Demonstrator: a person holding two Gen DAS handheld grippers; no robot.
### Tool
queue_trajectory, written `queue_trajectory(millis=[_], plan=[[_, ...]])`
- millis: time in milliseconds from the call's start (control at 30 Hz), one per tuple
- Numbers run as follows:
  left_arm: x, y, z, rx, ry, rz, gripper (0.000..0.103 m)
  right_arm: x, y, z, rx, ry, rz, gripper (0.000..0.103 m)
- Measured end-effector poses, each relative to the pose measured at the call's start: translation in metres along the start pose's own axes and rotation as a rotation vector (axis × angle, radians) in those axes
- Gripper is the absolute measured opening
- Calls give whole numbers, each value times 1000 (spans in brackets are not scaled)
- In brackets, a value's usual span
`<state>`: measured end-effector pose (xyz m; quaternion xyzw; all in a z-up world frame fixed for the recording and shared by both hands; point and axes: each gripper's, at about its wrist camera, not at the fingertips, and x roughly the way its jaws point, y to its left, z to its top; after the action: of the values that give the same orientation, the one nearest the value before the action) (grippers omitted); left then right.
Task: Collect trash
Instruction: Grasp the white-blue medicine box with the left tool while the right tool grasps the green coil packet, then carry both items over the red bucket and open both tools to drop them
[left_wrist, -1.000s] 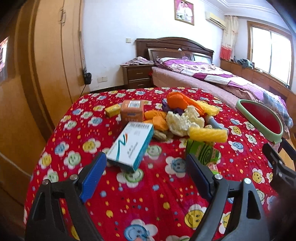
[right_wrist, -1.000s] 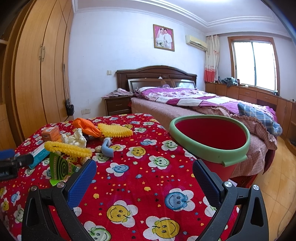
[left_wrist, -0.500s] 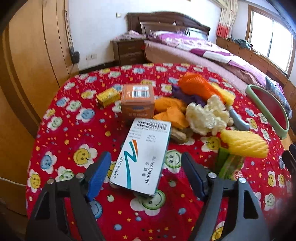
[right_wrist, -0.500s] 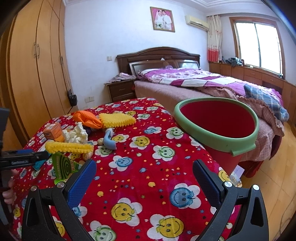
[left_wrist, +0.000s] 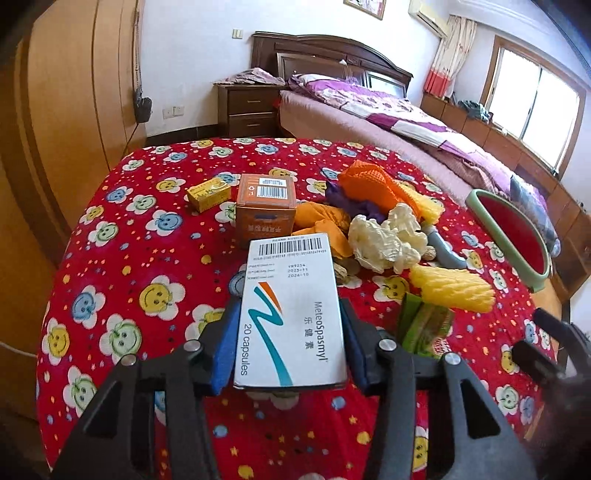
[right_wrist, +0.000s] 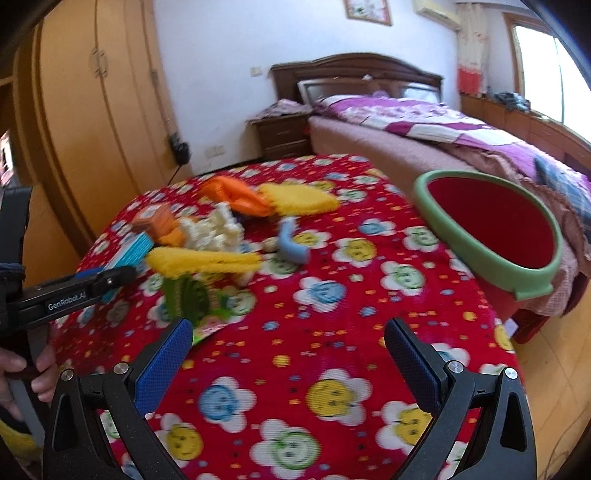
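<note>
The white medicine box (left_wrist: 291, 314), printed with a teal and orange stripe and "20 capsules", lies flat on the red flowered tablecloth (left_wrist: 147, 229) at the near side of the round table, its barcode end pointing away toward the pile of rubbish. The left gripper (left_wrist: 290, 343) straddles the box's near end; its jaws are closing, and the blue pads (left_wrist: 225, 350) sit right against both long sides of the box, though whether they already press on it is hard to tell. Just beyond the box stands an orange carton (left_wrist: 266, 210), with a small yellow box (left_wrist: 208, 192) to its left. To the right lie crumpled orange paper (left_wrist: 325, 225), a wad of white tissue (left_wrist: 384, 240), an orange foam net (left_wrist: 369, 184), a yellow foam net (left_wrist: 452, 290) and a green wrapper (left_wrist: 424, 325) beneath it. A small blue curved piece (right_wrist: 291, 243) lies between the tissue and the table's middle. The red bin with a green rim (right_wrist: 491, 225) stands just past the table's right edge, beside the bed (right_wrist: 424, 125). The right gripper (right_wrist: 288, 354) hovers over bare cloth near that side, its jaws wide apart with nothing between them. In its blurred view a hand (right_wrist: 22, 373) grips the left tool's handle at the far left.
</note>
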<state>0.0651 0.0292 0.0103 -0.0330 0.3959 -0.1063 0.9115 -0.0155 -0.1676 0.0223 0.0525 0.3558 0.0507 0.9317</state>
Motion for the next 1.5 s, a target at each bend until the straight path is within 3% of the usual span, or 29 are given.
queue_trajectory(millis=[300,633,733,767,833,1100,1500], plan=[[-8,11,-5,-38,-32,42,51,30,41,7,-82,94,61,103],[-12,15,-4,-55,-59,38,51,72,68,13,-138,152,29,102],[-14,14,-5,-54,-66,32,51,81,68,13,-148,180,11,90],[-15,13,-5,-53,-67,30,51,79,69,12,-168,168,2,79],[-16,11,-4,-52,-71,24,51,77,68,13,-183,162,8,69],[-28,-2,-2,-36,-95,1,51,51,56,12,-173,156,83,69],[-50,-28,10,9,-147,-48,51,-33,30,29,-162,3,128,69]])
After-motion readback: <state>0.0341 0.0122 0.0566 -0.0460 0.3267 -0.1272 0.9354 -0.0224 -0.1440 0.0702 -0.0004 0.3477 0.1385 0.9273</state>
